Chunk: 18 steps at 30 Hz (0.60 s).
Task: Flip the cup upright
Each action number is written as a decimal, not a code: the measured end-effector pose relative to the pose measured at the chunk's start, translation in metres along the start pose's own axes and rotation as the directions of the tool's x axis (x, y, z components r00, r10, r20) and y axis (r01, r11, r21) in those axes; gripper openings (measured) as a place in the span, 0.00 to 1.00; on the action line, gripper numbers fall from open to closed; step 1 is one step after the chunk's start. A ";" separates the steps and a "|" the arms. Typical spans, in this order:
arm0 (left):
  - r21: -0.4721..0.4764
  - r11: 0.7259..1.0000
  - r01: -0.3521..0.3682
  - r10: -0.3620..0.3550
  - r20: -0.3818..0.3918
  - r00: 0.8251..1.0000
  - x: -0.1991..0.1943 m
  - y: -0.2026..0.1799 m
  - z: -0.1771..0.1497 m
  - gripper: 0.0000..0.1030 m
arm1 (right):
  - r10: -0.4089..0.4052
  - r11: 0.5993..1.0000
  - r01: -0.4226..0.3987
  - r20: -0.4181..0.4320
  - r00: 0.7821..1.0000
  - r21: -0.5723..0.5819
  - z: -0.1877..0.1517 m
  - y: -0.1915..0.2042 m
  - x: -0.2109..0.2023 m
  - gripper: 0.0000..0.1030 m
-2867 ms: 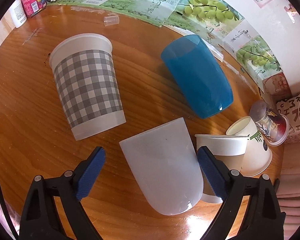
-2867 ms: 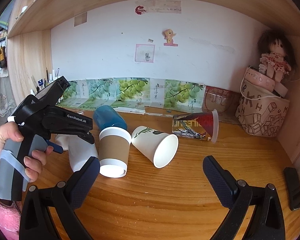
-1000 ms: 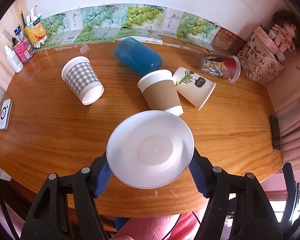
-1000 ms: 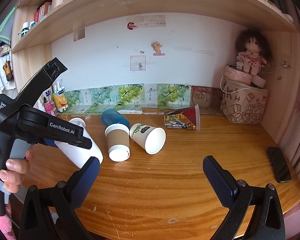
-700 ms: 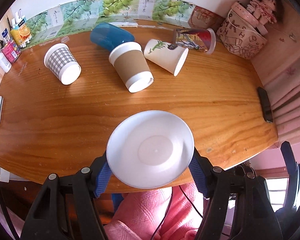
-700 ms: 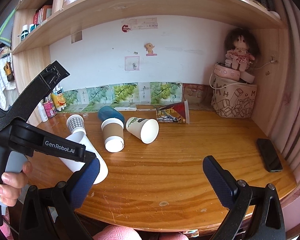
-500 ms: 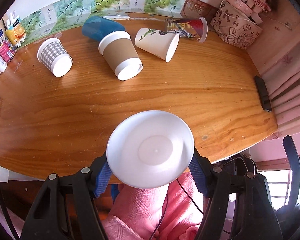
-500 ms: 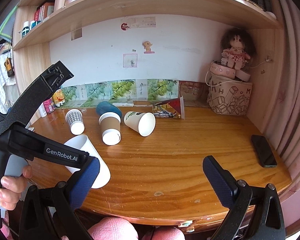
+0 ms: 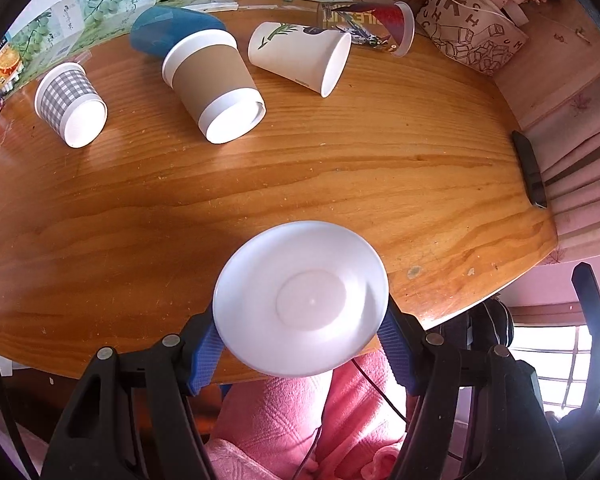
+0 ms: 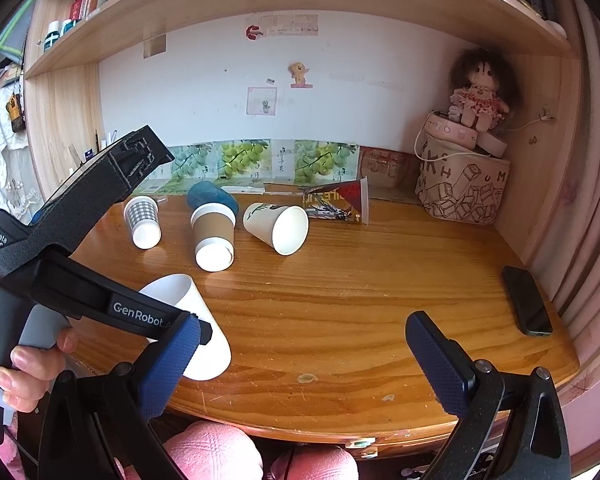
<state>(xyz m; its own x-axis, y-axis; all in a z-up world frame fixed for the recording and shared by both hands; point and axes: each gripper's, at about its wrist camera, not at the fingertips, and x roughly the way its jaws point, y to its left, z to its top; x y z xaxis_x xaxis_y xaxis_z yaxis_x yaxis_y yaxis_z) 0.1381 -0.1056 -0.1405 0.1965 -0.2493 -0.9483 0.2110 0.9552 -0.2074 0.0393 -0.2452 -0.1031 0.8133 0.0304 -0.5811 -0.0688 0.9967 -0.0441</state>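
My left gripper (image 9: 300,344) is shut on a frosted white plastic cup (image 9: 300,298), its flat bottom facing the camera, held above the near table edge. In the right wrist view the same cup (image 10: 198,328) hangs tilted, bottom toward the front, in the left gripper (image 10: 196,328). My right gripper (image 10: 300,354) is open and empty over the table's front edge, to the right of the cup.
On the wooden table (image 9: 340,176) lie a checked cup (image 9: 70,108), a brown-sleeved paper cup (image 9: 216,88), a blue cup (image 9: 168,30), a white leaf-print cup (image 9: 300,60) and a red printed cup (image 9: 368,26). A black phone (image 9: 530,172) lies at the right edge. A printed bag (image 10: 460,184) stands back right.
My left gripper closed on the frosted cup, lifted it off the table and drew it back toward the near edge, turning its bottom toward the camera. The right gripper stayed open.
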 end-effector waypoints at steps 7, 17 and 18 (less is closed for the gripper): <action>0.014 1.000 0.024 -0.024 0.016 1.000 0.007 0.008 0.026 0.70 | 0.012 1.000 -0.013 -0.030 0.999 -0.018 0.005 0.000 0.023 1.00; 0.045 0.998 0.042 -0.042 0.009 0.999 0.032 0.011 0.056 0.70 | 0.041 0.999 -0.044 -0.079 0.996 -0.032 0.013 0.007 0.064 1.00; 0.046 0.998 0.047 -0.048 0.004 0.999 0.034 0.012 0.058 0.70 | 0.046 0.998 -0.049 -0.084 0.995 -0.034 0.013 0.008 0.067 1.00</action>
<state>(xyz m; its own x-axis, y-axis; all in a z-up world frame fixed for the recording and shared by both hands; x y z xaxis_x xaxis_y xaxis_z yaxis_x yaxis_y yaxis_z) 0.2027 -0.1122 -0.1616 0.1905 -0.2953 -0.9362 0.2639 0.9340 -0.2409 0.1014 -0.2344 -0.1317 0.7576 0.0696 -0.6490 -0.1278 0.9909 -0.0429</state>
